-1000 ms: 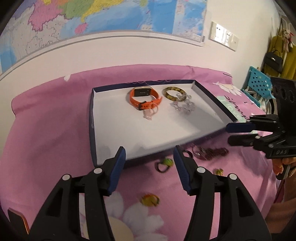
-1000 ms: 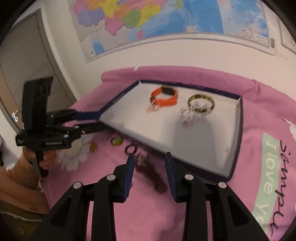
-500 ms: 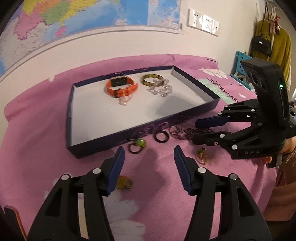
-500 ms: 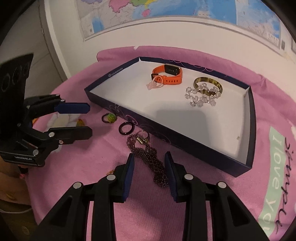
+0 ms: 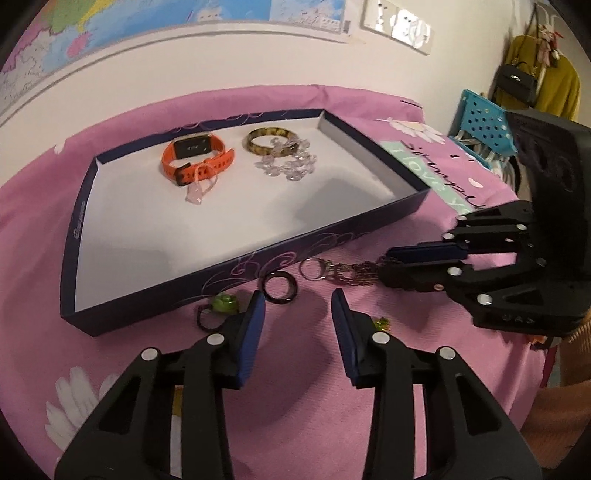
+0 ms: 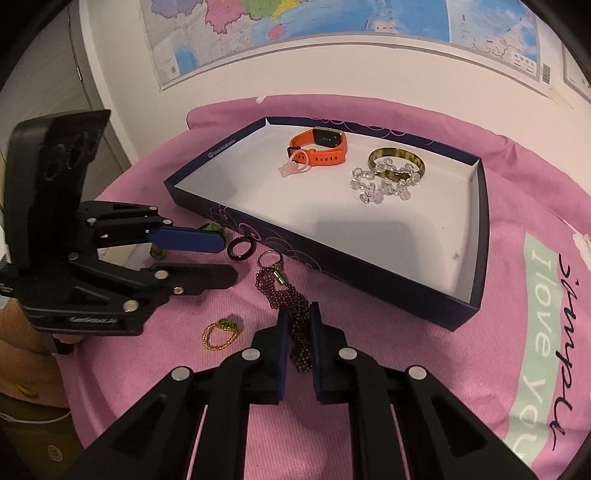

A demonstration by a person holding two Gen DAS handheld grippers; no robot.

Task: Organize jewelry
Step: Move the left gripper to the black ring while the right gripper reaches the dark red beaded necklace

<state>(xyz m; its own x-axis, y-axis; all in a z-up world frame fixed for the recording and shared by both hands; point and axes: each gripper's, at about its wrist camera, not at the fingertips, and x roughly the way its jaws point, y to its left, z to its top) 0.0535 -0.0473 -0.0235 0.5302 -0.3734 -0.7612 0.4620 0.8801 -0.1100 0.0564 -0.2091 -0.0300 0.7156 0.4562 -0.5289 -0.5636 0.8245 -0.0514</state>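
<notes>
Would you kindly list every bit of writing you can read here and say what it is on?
"I love you": mint panel of the pink cloth.
"simple": black script beside that panel.
Tray rim logo: too small to read.
Wall map labels: too small.
Left gripper lettering: blurred.

A pink daisy-print cloth (image 6: 424, 350) covers the surface. On it, ahead of both grippers, sits the navy tray (image 6: 332, 254). Nearer lie a dark ring (image 6: 242, 249), a beaded chain (image 6: 286, 299), a gold green-stone ring (image 6: 221, 332) and a green-charm ring (image 5: 218, 308).
</notes>
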